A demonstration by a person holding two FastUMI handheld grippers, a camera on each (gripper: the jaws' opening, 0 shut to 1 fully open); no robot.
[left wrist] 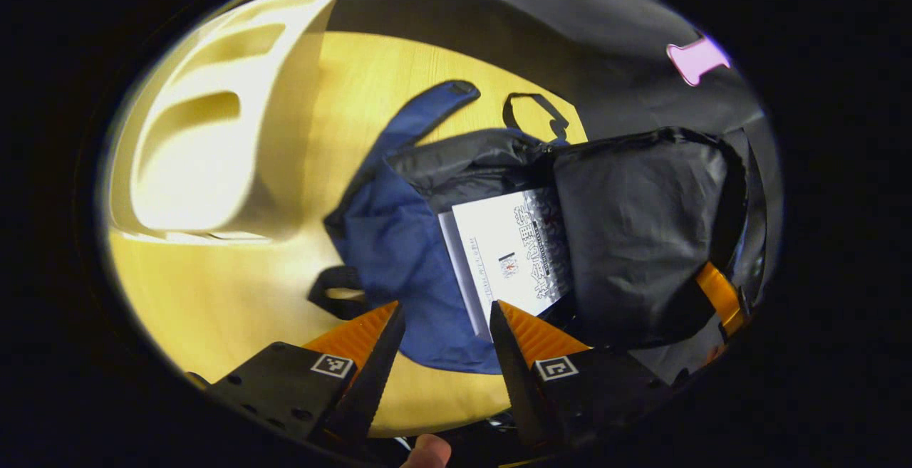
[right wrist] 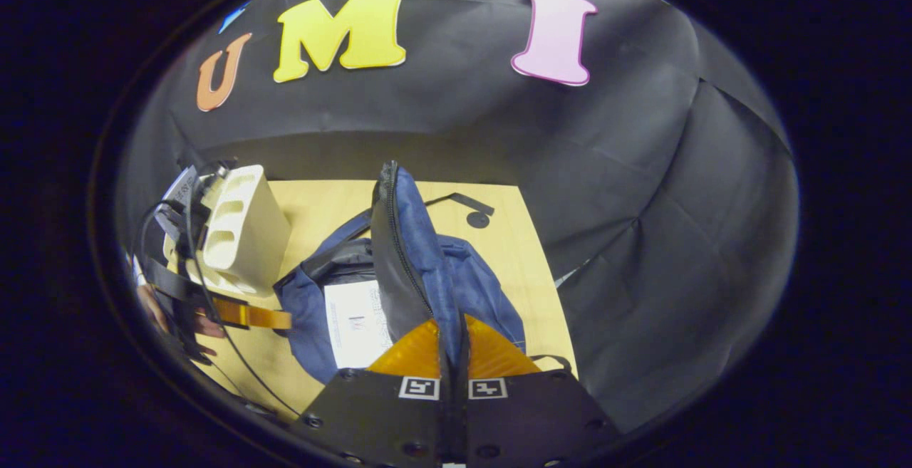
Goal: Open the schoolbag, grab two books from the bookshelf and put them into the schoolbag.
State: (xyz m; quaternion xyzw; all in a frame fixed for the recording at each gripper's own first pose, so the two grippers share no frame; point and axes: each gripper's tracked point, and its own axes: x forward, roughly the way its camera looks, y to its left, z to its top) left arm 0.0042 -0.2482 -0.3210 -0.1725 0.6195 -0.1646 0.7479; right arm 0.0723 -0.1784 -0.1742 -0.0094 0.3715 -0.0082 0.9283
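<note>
The blue schoolbag (left wrist: 399,240) lies open on the wooden table, its black lining showing. A white book (left wrist: 513,247) rests inside it. My left gripper (left wrist: 445,311) hovers open just in front of the bag's mouth, with nothing between its fingers. In the right gripper view, my right gripper (right wrist: 450,329) is shut on the bag's flap (right wrist: 406,254) and holds it upright above the white book (right wrist: 356,322). The cream bookshelf (right wrist: 242,233) stands left of the bag, and the left gripper (right wrist: 281,318) reaches in beside it.
The bookshelf (left wrist: 214,119) stands close on the left in the left gripper view. Bag straps (left wrist: 531,108) trail over the table (left wrist: 235,297) behind the bag. A hand (right wrist: 153,308) and cables show at the far left. Black cloth walls ring the table.
</note>
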